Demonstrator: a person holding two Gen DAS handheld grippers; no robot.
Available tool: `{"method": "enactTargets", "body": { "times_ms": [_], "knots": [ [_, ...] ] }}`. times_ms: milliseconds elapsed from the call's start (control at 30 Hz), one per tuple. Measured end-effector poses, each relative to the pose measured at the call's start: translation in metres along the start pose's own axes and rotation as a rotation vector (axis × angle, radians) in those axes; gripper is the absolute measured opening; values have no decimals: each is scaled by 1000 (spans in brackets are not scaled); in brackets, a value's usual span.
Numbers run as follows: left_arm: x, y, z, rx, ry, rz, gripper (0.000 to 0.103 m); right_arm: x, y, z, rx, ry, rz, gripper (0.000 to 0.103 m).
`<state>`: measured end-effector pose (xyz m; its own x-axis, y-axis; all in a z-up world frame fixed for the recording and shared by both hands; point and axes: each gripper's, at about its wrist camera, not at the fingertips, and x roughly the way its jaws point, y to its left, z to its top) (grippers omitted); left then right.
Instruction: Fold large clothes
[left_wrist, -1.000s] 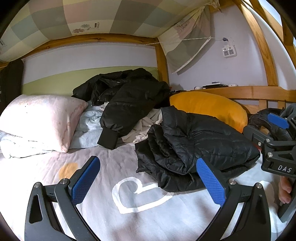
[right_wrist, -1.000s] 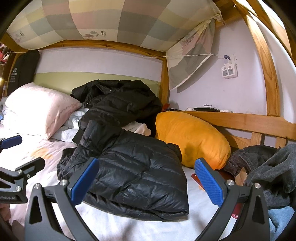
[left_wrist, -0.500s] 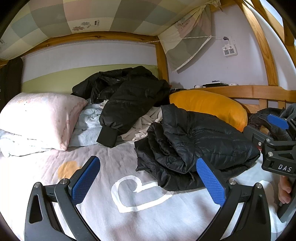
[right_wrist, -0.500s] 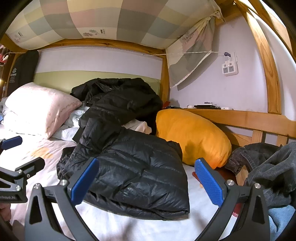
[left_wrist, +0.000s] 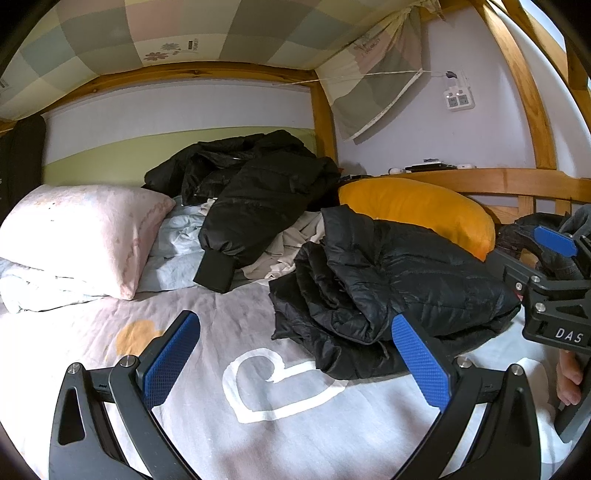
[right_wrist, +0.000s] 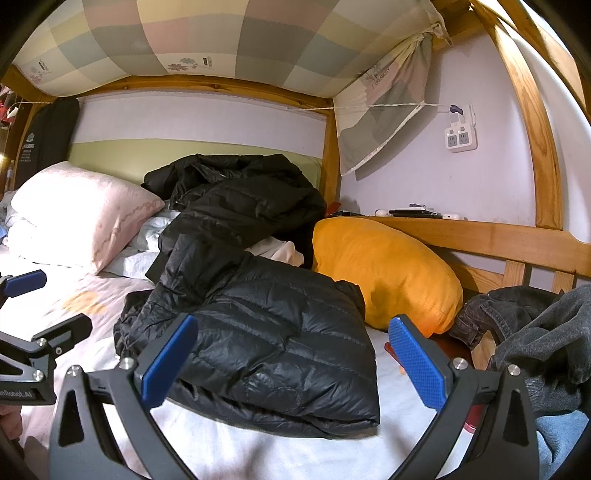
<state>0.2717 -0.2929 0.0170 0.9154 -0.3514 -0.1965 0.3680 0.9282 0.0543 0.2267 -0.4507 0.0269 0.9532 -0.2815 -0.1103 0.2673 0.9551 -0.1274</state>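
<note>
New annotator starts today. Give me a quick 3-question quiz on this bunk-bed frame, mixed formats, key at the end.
1. True or false: the left gripper holds the folded black jacket.
2. What lies directly behind that jacket? A) orange pillow B) pink pillow C) grey jeans
3. Fill in: the white shape printed on the bedsheet is a ____.

Key: 1 false, both it and the right gripper are open and empty. 2 A, the orange pillow. 3 heart.

The bed (left_wrist: 110, 332) wears a pale grey sheet printed with a white heart (left_wrist: 273, 384). On it lie a folded black puffer jacket (right_wrist: 273, 332), a pink pillow (left_wrist: 81, 236), an orange cushion (right_wrist: 384, 273) by the wooden rail, and another black jacket (left_wrist: 258, 195) heaped over crumpled pale bedding (left_wrist: 177, 240). Dark denim clothes (right_wrist: 535, 332) are bunched at the right edge.
</note>
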Motion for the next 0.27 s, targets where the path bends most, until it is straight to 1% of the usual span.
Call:
{"method": "enactTargets", "body": {
  "times_ms": [267],
  "knots": [
    [3,0,-1,-3,8,-3,103,1,0,0,-2,2,2,103]
  ]
}}
